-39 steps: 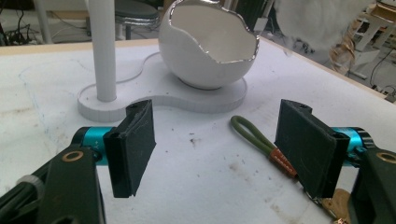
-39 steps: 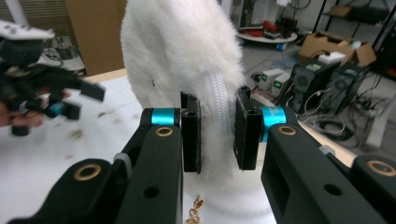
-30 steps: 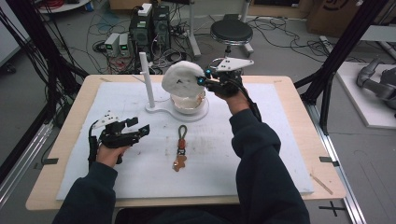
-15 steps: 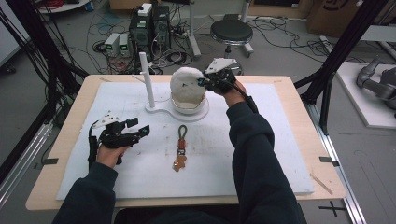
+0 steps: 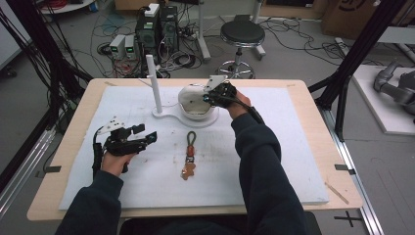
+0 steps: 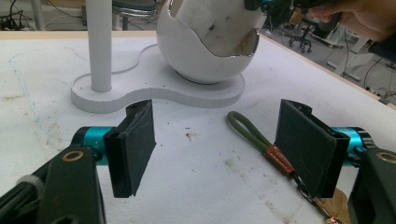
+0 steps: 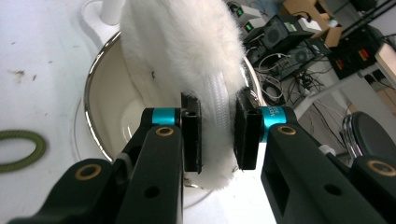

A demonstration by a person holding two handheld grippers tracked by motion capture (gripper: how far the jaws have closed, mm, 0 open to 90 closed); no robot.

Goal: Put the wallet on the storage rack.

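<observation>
Nearest the person, the left gripper (image 5: 147,138) rests low on the white foam mat (image 5: 274,171) that covers the wooden worktop (image 5: 318,105), its fingers (image 6: 135,144) spread wide with nothing between them. Just to its right lies an olive-green cord loop with a brown leather tab and a small tan key charm (image 5: 189,155), flat on the mat; in the left gripper view the loop (image 6: 247,130) runs toward the right-hand finger and passes behind it.

Farther back sits a flat white figure-eight base (image 5: 164,115) carrying an upright white post (image 5: 153,83) at its left end and a round white egg-shaped bowl with a jagged, shiny rim (image 5: 188,105) at its right end. The right gripper (image 5: 209,98) reaches over the bowl's opening, its fingers (image 7: 191,133) clamped on a fluffy white fur pad with a ribbed white edge (image 7: 187,51). The pad hangs partly inside the bowl (image 7: 116,116).

Beyond the worktop stand a black round stool (image 5: 242,34) and boxes of electronics (image 5: 156,24) among cables on the floor.
</observation>
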